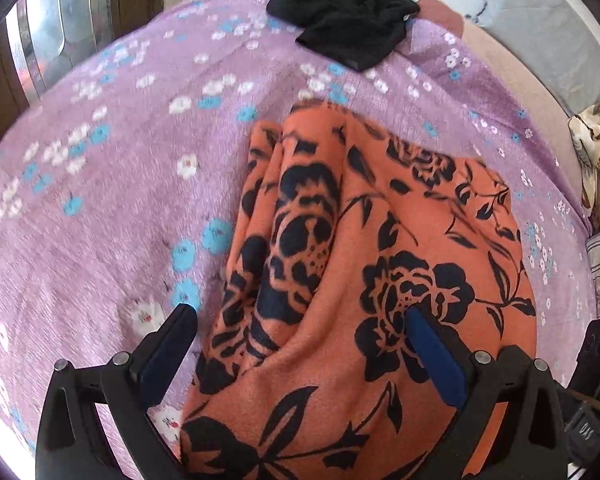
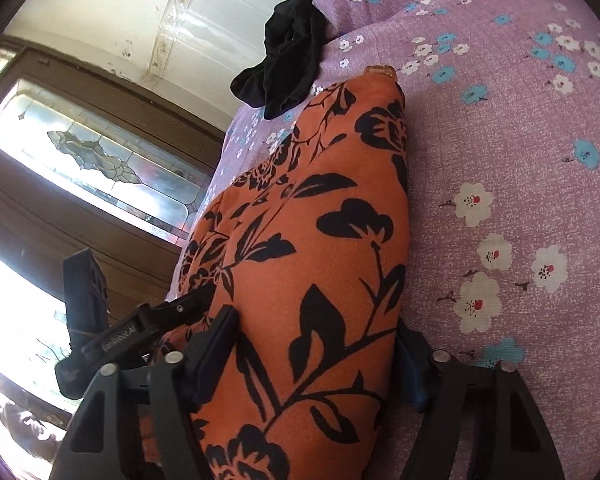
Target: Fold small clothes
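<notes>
1. The orange floral garment (image 2: 312, 240) lies on the bed (image 2: 520, 140), its long axis running from bottom centre toward the frame's top.
2. Right claw (image 2: 316, 332) straddles its near end, fingers apart, not visibly pinching.
3. Left claw (image 1: 300, 320), spread apart too, hovers over the cloth.

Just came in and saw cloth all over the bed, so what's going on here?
A person with a gripper in each hand is folding an orange cloth with black flowers on a purple flowered bedsheet. The left gripper stands open over the cloth's bunched edge. The right gripper straddles a raised fold of it, jaws wide, not clearly pinching. A crumpled black garment waits at the far edge.
</notes>
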